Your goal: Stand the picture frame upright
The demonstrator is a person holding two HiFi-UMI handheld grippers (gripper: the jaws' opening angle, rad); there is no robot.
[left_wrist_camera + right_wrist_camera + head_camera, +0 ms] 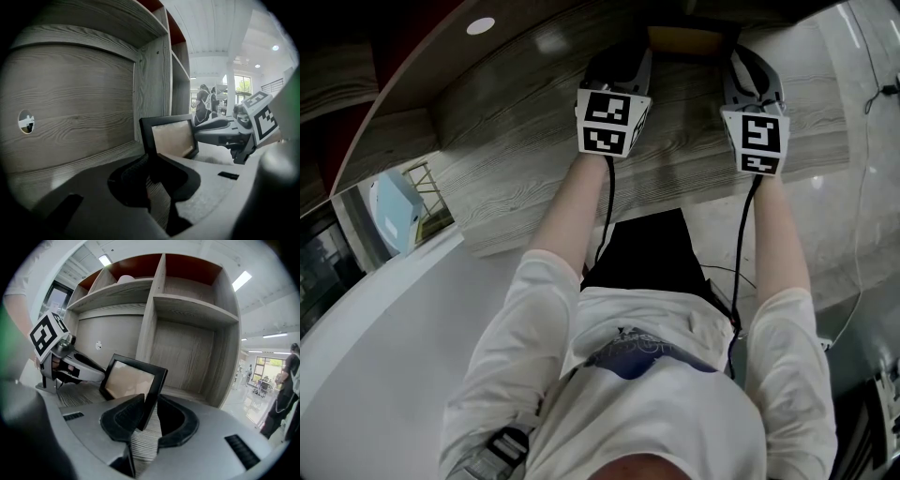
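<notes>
The picture frame [684, 42] is black with a tan insert and stands nearly upright on the grey wooden shelf [534, 150], leaning back a little. My left gripper [621, 66] holds its left edge and my right gripper [750, 67] holds its right edge. In the left gripper view the frame [171, 136] rises from between the jaws of my left gripper [157, 174], with the right gripper [225, 129] beyond it. In the right gripper view my right gripper [151, 416] clamps the frame [133, 380] by its side rail, and the left gripper [70, 364] shows behind it.
The shelf unit has upright dividers [149, 319] and a back panel with a round cable hole [26, 121]. A white object [125, 279] sits on an upper shelf. A person [286, 390] stands far off at the right. The shelf's front edge [581, 230] runs just behind my forearms.
</notes>
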